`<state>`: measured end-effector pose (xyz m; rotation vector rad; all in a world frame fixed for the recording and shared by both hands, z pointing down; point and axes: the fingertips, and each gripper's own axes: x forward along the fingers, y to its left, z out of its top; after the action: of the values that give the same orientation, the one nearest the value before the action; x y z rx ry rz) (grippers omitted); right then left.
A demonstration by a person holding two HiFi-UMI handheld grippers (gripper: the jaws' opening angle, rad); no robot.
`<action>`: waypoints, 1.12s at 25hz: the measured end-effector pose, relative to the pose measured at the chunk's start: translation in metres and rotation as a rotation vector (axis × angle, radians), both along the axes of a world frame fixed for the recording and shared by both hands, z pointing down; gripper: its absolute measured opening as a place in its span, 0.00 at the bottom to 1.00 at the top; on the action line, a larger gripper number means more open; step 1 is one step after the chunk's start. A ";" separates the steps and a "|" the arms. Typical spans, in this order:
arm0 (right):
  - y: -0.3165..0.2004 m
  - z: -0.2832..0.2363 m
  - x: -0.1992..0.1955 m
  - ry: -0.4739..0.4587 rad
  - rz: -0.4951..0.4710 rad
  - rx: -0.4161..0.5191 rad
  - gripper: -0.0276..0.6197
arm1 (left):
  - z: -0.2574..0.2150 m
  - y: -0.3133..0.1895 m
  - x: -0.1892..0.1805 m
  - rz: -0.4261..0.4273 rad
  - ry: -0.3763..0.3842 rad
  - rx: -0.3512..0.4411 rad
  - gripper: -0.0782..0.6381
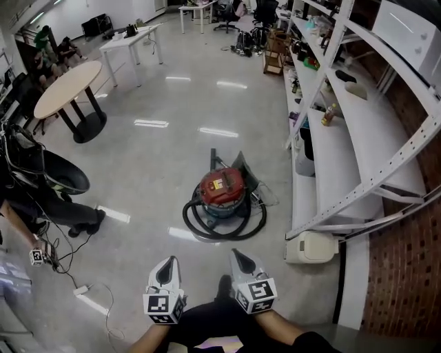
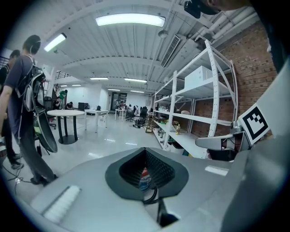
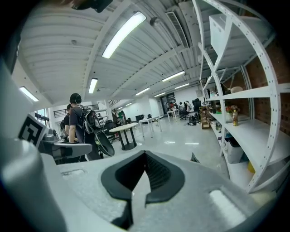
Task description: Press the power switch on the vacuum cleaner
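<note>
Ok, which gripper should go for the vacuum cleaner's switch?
Right, narrowly. In the head view the right gripper lines up more closely with the red vacuum cleaner than the left gripper. Both are shut, empty and well short of it.

Open-plan workshop-office. Tall white perforated-metal shelving point(image 1: 344, 158) on a red brick wall point(image 1: 406, 276) right of the jaws; round beige-topped table point(image 1: 69, 86) ahead-left; white rectangular desks point(image 1: 131, 38) and black office chairs point(image 1: 265, 10) far ahead.

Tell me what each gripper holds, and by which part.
Nothing. The left gripper and right gripper are shut and empty; the vacuum cleaner stands untouched ahead.
</note>
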<state>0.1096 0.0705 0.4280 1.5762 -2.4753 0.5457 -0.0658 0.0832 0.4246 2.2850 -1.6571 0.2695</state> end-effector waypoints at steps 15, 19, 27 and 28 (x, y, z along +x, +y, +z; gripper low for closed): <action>-0.050 -0.003 0.032 -0.022 -0.055 0.030 0.03 | -0.008 -0.050 0.044 -0.002 -0.053 0.023 0.13; -0.056 -0.008 0.035 -0.032 -0.052 0.041 0.03 | -0.013 -0.058 0.052 0.012 -0.060 0.035 0.13; -0.067 -0.006 0.046 -0.041 -0.006 0.039 0.03 | -0.016 -0.077 0.067 0.070 -0.064 0.048 0.13; -0.068 -0.006 0.047 -0.039 -0.001 0.038 0.03 | -0.015 -0.080 0.069 0.078 -0.061 0.049 0.13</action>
<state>0.1561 0.0021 0.4224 1.5932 -2.5292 0.5365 0.0030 0.0027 0.4096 2.4036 -1.6234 0.3231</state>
